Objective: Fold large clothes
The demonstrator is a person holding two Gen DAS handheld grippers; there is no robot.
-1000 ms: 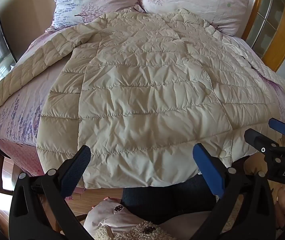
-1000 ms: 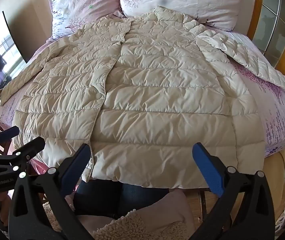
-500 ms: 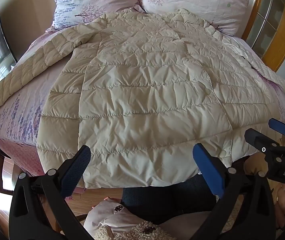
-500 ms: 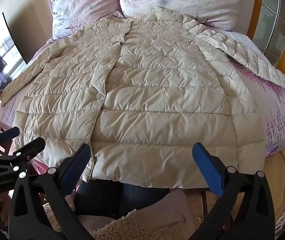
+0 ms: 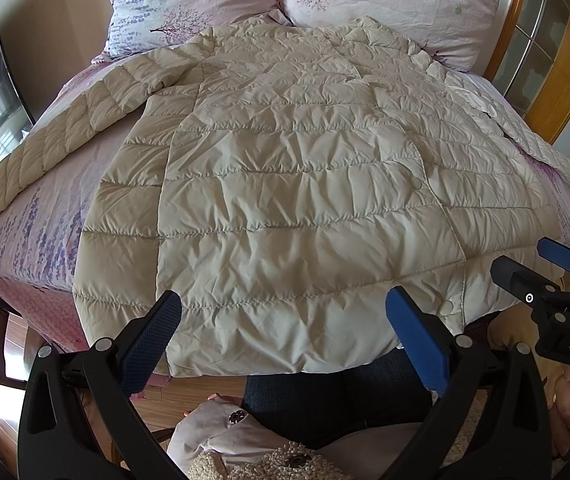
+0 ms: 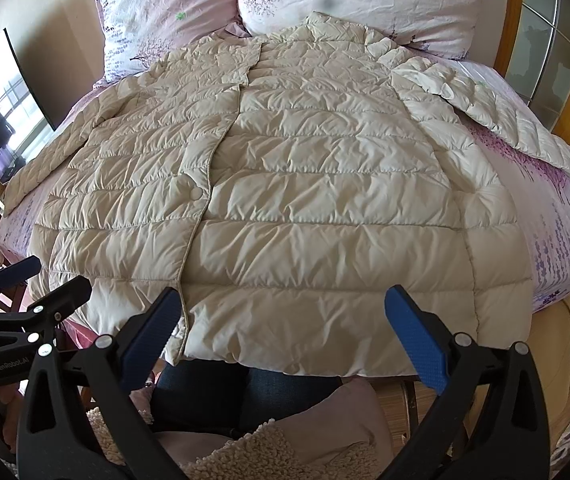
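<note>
A cream quilted down coat (image 5: 293,184) lies flat and buttoned on the bed, collar toward the pillows, hem hanging over the near edge; it also shows in the right wrist view (image 6: 325,200). Its left sleeve (image 5: 65,136) and right sleeve (image 6: 497,120) spread out to the sides. My left gripper (image 5: 285,332) is open and empty, held just before the hem. My right gripper (image 6: 285,332) is open and empty at the hem too. Each gripper shows in the other's view: the right one (image 5: 533,272) and the left one (image 6: 37,284).
Two floral pillows (image 5: 385,0) lean at the headboard. The pink floral sheet (image 5: 33,232) covers the bed. A wooden window frame (image 5: 557,72) stands at the right and a dark screen (image 6: 29,84) at the left. The person's legs (image 6: 213,396) are below the hem.
</note>
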